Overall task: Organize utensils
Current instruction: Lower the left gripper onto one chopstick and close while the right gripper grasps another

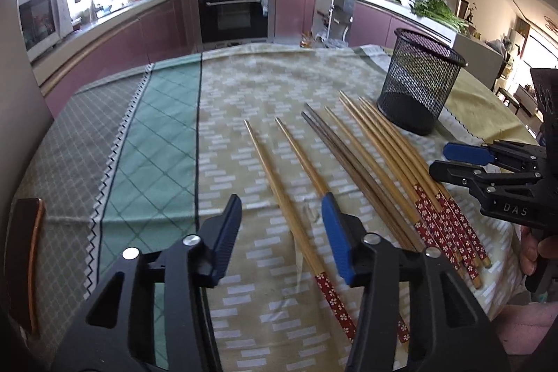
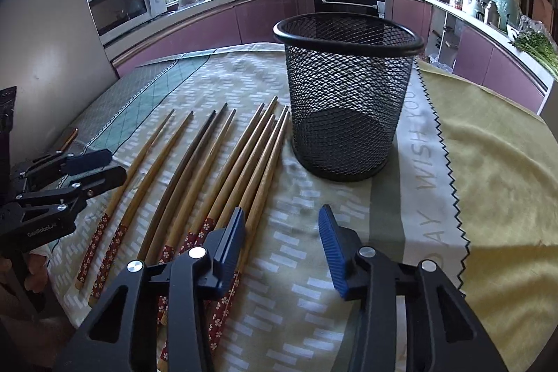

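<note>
Tablecloth (image 2: 488, 162) lies bare right of mesh cup (image 2: 348, 93); both grippers' fingers (image 1: 334, 232) parted, empty.

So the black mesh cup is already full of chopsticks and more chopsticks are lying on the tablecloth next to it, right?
Not quite. The black mesh cup is empty: the right wrist view shows straight through its wire wall to a bare bottom. The rest is right: the wooden chopsticks with red flowered ends all lie on the patterned tablecloth next to it.
</note>
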{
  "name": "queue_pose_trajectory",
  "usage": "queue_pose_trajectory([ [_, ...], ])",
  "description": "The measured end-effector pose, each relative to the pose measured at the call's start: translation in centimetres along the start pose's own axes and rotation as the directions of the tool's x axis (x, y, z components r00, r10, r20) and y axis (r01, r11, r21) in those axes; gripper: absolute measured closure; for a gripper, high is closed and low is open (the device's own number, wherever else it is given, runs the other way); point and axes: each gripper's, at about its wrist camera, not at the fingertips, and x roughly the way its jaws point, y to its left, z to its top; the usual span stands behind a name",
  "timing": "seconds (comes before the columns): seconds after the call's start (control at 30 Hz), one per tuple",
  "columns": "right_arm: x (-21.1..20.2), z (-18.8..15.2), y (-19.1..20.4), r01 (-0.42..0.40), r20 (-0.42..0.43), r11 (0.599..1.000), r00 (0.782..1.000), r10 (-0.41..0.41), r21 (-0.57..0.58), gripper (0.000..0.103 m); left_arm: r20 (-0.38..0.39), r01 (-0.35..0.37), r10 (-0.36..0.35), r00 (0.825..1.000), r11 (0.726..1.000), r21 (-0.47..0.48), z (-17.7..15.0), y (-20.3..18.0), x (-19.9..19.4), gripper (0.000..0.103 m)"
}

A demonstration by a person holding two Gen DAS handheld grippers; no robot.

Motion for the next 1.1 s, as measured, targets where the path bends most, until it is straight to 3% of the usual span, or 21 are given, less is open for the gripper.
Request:
queue_pose_trajectory([
  [0.13,0.5,0.4,0.2,-0.004,-0.024,1.000,1.000,0.004,-0.018,0.069,-0.054,0.036,-0.036,0.998,0.999,-0.008,0.2,0.0,1.5,0.073],
  [0.33,1.4,1.3,0.5,-0.003,-0.050,0.999,0.999,0.001,-0.038,0.073,-0.084,0.059,-0.059,0.995,0.998,-0.007,0.9,-0.3,2.5,0.077],
  [0.4,1.8,1.7,0.5,-0.005,-0.054,0.999,0.999,0.003,-0.036,0.075,-0.088,0.056,-0.057,0.995,0.998,-0.006,1.1,-0.4,2.7,0.082],
  [0.5,2.2,2.1,0.3,-0.013,-0.057,0.999,0.998,0.011,-0.031,0.083,-0.091,0.053,-0.054,0.994,0.999,-0.007,1.5,-0.5,3.0,0.090],
  [0.57,2.3,2.3,0.1,-0.026,-0.061,0.999,0.998,0.024,-0.021,0.095,-0.090,0.055,-0.057,0.994,0.998,-0.022,1.7,-0.4,3.2,0.092],
  [0.9,1.1,1.9,-0.5,-0.087,-0.043,0.996,0.995,0.087,0.005,0.097,-0.079,0.053,-0.059,0.995,0.996,-0.069,1.5,0.3,2.4,0.095],
  [1.1,-1.4,2.1,-1.0,-0.137,0.015,0.991,0.991,0.137,0.003,0.097,-0.051,0.093,-0.097,0.994,0.993,-0.074,1.8,0.5,0.4,0.095],
])
